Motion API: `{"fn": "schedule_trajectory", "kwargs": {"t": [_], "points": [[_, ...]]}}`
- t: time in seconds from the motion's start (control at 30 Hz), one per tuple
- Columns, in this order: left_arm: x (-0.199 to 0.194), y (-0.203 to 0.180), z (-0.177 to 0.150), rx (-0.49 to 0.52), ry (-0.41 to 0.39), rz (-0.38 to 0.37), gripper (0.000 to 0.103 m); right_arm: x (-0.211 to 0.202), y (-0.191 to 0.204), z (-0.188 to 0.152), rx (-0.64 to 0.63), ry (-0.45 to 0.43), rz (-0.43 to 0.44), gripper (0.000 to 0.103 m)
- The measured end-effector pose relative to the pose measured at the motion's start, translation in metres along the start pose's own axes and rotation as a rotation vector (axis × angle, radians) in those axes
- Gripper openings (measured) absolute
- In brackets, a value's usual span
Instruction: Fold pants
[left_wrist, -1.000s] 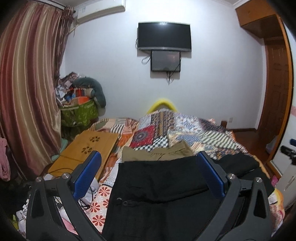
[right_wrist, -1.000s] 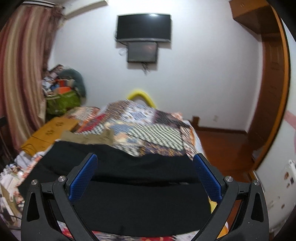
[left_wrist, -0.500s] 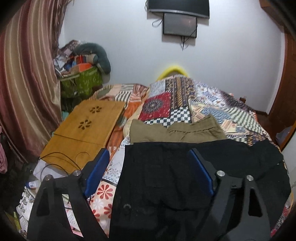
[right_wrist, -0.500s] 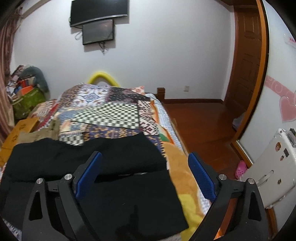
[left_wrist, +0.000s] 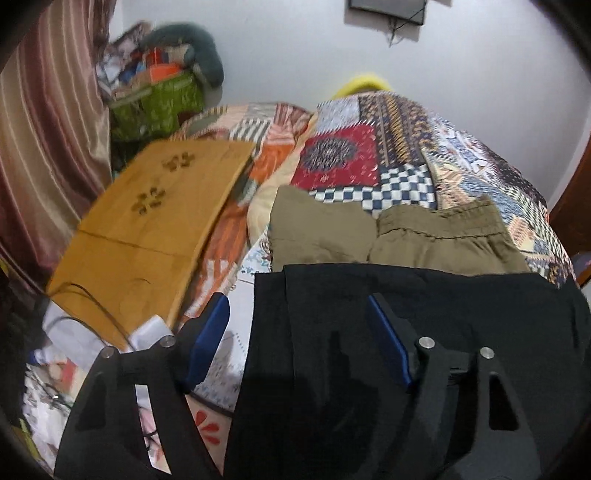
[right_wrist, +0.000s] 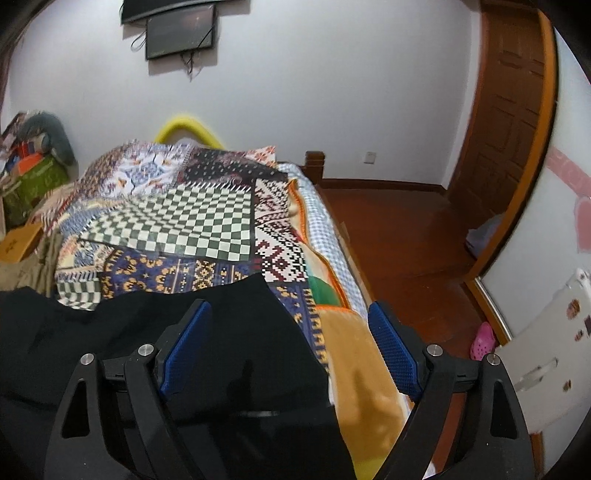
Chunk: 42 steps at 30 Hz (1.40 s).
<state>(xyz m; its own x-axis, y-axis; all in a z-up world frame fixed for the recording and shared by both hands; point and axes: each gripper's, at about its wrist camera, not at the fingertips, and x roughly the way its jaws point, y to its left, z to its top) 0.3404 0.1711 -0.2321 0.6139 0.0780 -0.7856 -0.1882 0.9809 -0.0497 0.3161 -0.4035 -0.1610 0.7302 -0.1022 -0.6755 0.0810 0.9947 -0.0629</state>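
Black pants (left_wrist: 461, 321) lie flat across the near part of the bed, folded lengthwise. My left gripper (left_wrist: 299, 343) is open and hovers over their left end, one blue pad off the cloth's edge. My right gripper (right_wrist: 286, 347) is open over their right end (right_wrist: 236, 332), near the bed's right edge. Neither holds anything.
Olive-khaki pants (left_wrist: 406, 236) lie just beyond the black ones on the patchwork quilt (left_wrist: 369, 147). A wooden lap tray (left_wrist: 147, 221) and cluttered bags (left_wrist: 155, 96) stand at the left. The bed's right edge drops to a wooden floor (right_wrist: 406, 240), with a door (right_wrist: 506, 110) beyond.
Both grippers have tilted down and come closer to the black pants. The left one has swung toward the left end, the right one toward the right end.
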Motion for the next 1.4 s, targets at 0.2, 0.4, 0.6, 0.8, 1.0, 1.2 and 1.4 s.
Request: {"fn": "schedule_trajectory", "kwargs": {"t": [0.2,0.4,0.6,0.8,1.0,1.2,1.4], "points": [[0.047,0.006,0.006,-0.017,0.088,0.000,0.076,0.042,0.009,0.013,-0.025,0.079,0.081,0.084],[0.073,0.007,0.004,-0.003,0.167,0.006,0.070,0.084,0.020,0.017,-0.087,0.162,0.077,0.082],[0.077,-0.007,0.005,0.085,0.168,0.046,0.058,0.131,0.020,0.009,-0.140,0.298,0.076,0.053],[0.076,-0.018,0.011,0.120,0.183,0.068,0.031,0.135,0.010,0.007,-0.041,0.309,0.155,0.027],[0.056,-0.021,0.016,0.111,0.104,0.108,0.023,0.109,0.026,0.009,-0.135,0.219,0.101,0.011],[0.037,-0.030,0.042,0.149,0.018,0.133,0.022,0.078,0.010,0.030,-0.072,0.077,0.087,0.010],[0.065,-0.033,0.070,0.116,0.037,0.122,0.022,0.076,-0.009,0.048,-0.029,0.038,0.048,0.010]]}}
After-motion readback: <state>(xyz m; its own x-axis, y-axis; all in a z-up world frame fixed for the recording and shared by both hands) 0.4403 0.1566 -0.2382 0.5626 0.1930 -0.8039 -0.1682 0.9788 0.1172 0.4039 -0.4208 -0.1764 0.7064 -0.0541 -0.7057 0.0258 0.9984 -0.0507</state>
